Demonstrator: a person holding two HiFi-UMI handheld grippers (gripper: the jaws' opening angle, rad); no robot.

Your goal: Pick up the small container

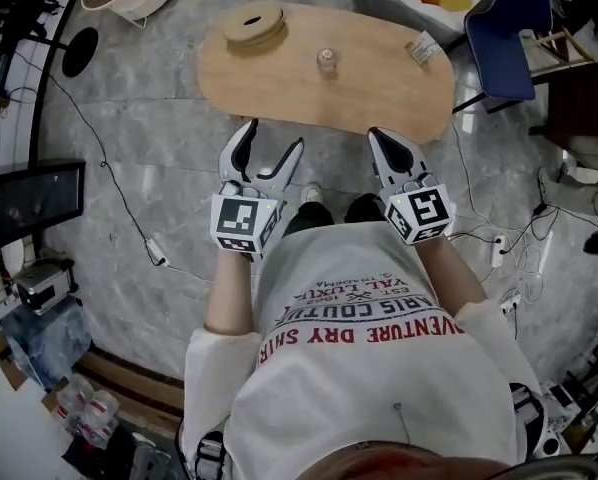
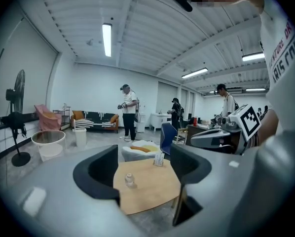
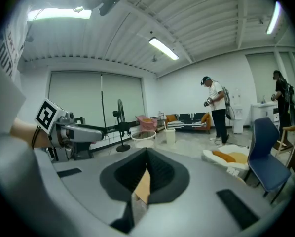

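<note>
Left claw [image 1: 272,138] spread, table [image 1: 379,93] edge ahead, small container [image 1: 326,62] beyond

1. The small container [image 1: 326,62] is a little clear jar with a narrower cap on top; finer detail is too small to tell.
2. It stands upright.
3. It sits near the middle of the light wooden oval surface [image 1: 379,98], with bare wood all round it, touching nothing else.

Open lab hall: strip lights [image 2: 107,39], sofa [image 2: 94,120], standing fan [image 2: 18,89].
</note>
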